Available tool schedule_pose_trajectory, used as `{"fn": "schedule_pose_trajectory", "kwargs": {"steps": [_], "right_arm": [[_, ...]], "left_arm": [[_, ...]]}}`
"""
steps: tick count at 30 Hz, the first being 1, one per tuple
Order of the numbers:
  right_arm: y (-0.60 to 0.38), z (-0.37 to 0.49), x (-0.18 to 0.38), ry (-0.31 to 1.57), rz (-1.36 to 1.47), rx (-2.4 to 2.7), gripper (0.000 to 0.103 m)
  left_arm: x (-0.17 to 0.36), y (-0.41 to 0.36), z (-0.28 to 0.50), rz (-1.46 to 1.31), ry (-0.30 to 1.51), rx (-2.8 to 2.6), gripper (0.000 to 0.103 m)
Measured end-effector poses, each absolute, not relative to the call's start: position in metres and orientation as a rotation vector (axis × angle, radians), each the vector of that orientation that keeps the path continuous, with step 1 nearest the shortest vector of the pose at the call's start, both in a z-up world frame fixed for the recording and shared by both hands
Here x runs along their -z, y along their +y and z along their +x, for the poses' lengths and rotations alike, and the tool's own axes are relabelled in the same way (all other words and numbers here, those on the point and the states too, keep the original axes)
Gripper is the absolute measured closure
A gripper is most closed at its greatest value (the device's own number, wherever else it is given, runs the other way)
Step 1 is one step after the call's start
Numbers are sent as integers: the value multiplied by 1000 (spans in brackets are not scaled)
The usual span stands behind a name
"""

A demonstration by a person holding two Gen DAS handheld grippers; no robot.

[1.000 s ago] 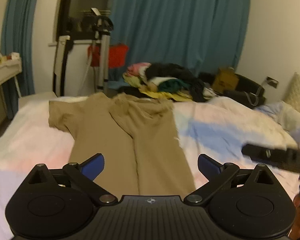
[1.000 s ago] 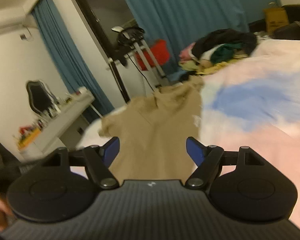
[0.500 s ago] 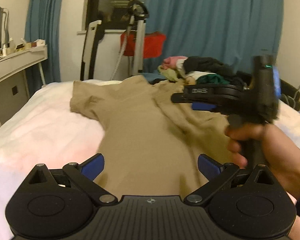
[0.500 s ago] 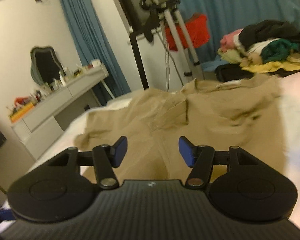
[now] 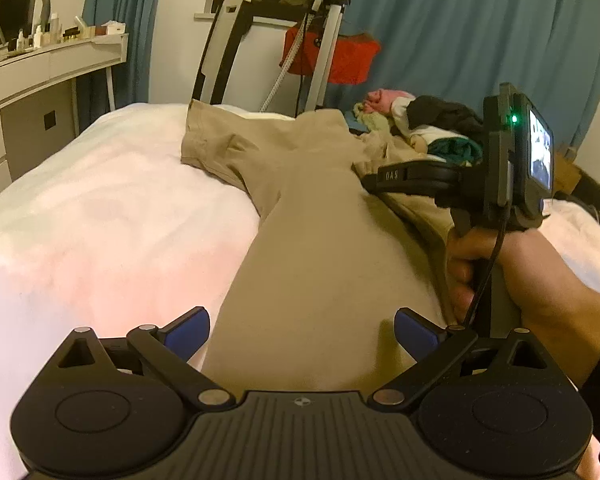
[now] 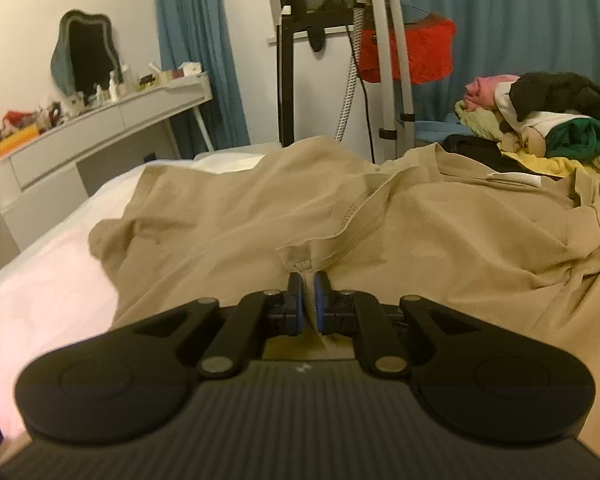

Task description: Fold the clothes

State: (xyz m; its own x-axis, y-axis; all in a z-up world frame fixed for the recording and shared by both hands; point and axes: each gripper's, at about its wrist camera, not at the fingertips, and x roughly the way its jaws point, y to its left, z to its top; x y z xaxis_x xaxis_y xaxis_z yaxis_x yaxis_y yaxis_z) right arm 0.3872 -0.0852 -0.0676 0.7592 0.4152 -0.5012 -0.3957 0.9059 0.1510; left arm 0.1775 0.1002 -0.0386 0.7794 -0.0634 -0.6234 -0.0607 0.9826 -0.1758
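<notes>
A tan T-shirt (image 5: pixel 320 248) lies spread on the bed, one side folded over the middle. My left gripper (image 5: pixel 302 330) hovers open over its near hem, nothing between the blue pads. In the right wrist view my right gripper (image 6: pixel 307 300) is shut on a stitched fold of the tan T-shirt (image 6: pixel 440 232), near a sleeve seam. The left wrist view shows the right gripper (image 5: pixel 384 178) from the side, held by a hand (image 5: pixel 512 272) low over the shirt's folded edge; its fingertips are not visible there.
The bed (image 5: pixel 100 232) has a white and pink cover. A pile of clothes (image 6: pixel 540 120) sits at the far end. A white dresser (image 6: pixel 100 136) with clutter stands on the left. A tripod (image 6: pixel 384 40), red cloth and blue curtains stand behind.
My right gripper went from open to shut on the shirt's folded edge as it moved in over the shirt. My left gripper came closer to the near hem, still open.
</notes>
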Motion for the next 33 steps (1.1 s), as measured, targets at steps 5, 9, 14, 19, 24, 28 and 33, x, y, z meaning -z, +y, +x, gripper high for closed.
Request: {"fn": "schedule_pose_trajectory", "kwargs": {"steps": [5,9,14,19,24,28,33], "right_arm": [[-94,359,41,526,31,-398,91],[-112,314,9,506,87,-369,77],[-141,239,-18,452,152,-330,40],[-169,165,-40,404,208,-285,40],[-192,103,-46,367,219,-233,39],[-202,72,-38,341,242,-206,14],[-209,60,-20,329,280,-181,14]], "left_arm": [[27,91,165,-132,623,11,3],[15,83,157,-87,592,20,3],[0,76,143,-63,568,35,3],[-18,74,117,-59,529,49,2],[-26,69,97,-38,515,45,2],[-29,66,85,-60,526,55,1],[-24,62,79,-85,539,58,0]]}}
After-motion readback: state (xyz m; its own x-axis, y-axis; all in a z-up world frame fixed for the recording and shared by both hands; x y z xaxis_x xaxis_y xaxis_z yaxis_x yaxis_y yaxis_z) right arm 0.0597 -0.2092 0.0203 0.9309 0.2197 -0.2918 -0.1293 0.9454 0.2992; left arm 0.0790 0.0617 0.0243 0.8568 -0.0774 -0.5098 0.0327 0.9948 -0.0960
